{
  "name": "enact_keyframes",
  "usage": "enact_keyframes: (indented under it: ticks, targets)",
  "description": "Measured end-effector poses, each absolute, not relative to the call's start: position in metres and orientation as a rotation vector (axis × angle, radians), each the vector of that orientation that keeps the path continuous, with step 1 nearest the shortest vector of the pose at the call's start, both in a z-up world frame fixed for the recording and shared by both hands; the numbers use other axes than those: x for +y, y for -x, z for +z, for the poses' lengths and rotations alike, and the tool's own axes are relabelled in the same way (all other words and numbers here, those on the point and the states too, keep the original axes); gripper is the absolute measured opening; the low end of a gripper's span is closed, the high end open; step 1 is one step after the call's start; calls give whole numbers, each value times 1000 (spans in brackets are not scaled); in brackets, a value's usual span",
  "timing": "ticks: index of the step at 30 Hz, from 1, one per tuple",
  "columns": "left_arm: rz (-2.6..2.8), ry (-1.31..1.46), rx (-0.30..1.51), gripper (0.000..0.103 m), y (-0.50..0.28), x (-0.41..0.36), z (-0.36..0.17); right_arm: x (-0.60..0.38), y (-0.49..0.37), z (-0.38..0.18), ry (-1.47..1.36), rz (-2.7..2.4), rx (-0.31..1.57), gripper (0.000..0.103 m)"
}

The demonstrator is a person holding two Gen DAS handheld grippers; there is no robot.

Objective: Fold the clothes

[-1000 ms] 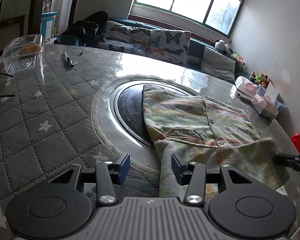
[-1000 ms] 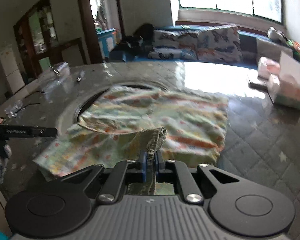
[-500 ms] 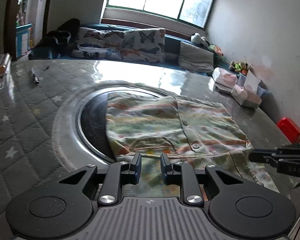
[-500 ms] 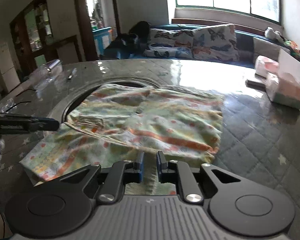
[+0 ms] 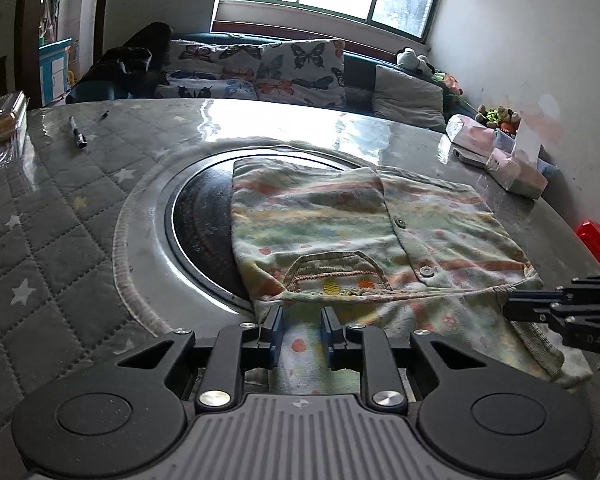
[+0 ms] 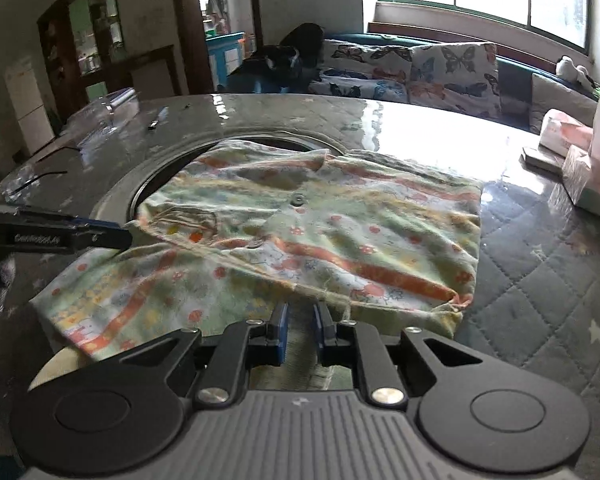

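Observation:
A pale green patterned shirt (image 5: pixel 364 240) with buttons and a pocket lies flat on the round table, partly over the dark centre disc (image 5: pixel 204 216). It also shows in the right wrist view (image 6: pixel 308 240). My left gripper (image 5: pixel 302 332) is open a little, its jaws over the shirt's near left sleeve cloth. My right gripper (image 6: pixel 300 334) is open a little over the near hem, holding nothing. The right gripper's fingers (image 5: pixel 556 306) reach in from the right edge of the left wrist view. The left gripper's fingers (image 6: pixel 60 236) show at the left of the right wrist view.
The quilted grey star table cover (image 5: pixel 60 216) lies under glass. A marker pen (image 5: pixel 77 133) and a clear plastic box (image 5: pixel 2 124) sit at the far left. Tissue packs (image 5: pixel 516 168) and a red object (image 5: pixel 598 244) sit at the right. A sofa (image 5: pixel 284 72) stands behind.
My right gripper has let go of the shirt fold, which now lies flat, and opened slightly. My left gripper narrowed its jaws and moved in over the sleeve.

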State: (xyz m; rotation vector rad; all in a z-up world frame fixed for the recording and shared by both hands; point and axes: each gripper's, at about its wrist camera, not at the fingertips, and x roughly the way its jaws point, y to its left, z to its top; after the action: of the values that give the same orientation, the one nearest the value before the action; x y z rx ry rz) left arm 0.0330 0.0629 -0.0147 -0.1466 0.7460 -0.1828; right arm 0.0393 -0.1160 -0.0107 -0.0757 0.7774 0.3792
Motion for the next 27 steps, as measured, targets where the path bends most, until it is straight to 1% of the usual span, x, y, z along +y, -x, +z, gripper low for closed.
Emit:
enact_keyframes:
  ticks: [4, 8, 13, 20, 22, 27]
  targets:
    - [-244, 147, 726, 23, -16, 55, -3, -113, -26, -3, 107, 422, 777, 18]
    - [-310, 129, 737, 23, 1, 43, -2, -109, -12, -2, 129, 460, 791, 19]
    - [-307, 108, 786, 23, 9, 40, -15, -113, -2, -10, 135, 465, 823, 22]
    - [-303, 96, 765, 23, 19, 44, -9, -117, 5, -6, 135, 461, 798, 23]
    - [-303, 90, 762, 24, 20, 44, -7, -117, 4, -8, 138, 460, 798, 26]
    - [-297, 73, 782, 24, 23, 44, -14, -119, 4, -14, 135, 459, 807, 26]
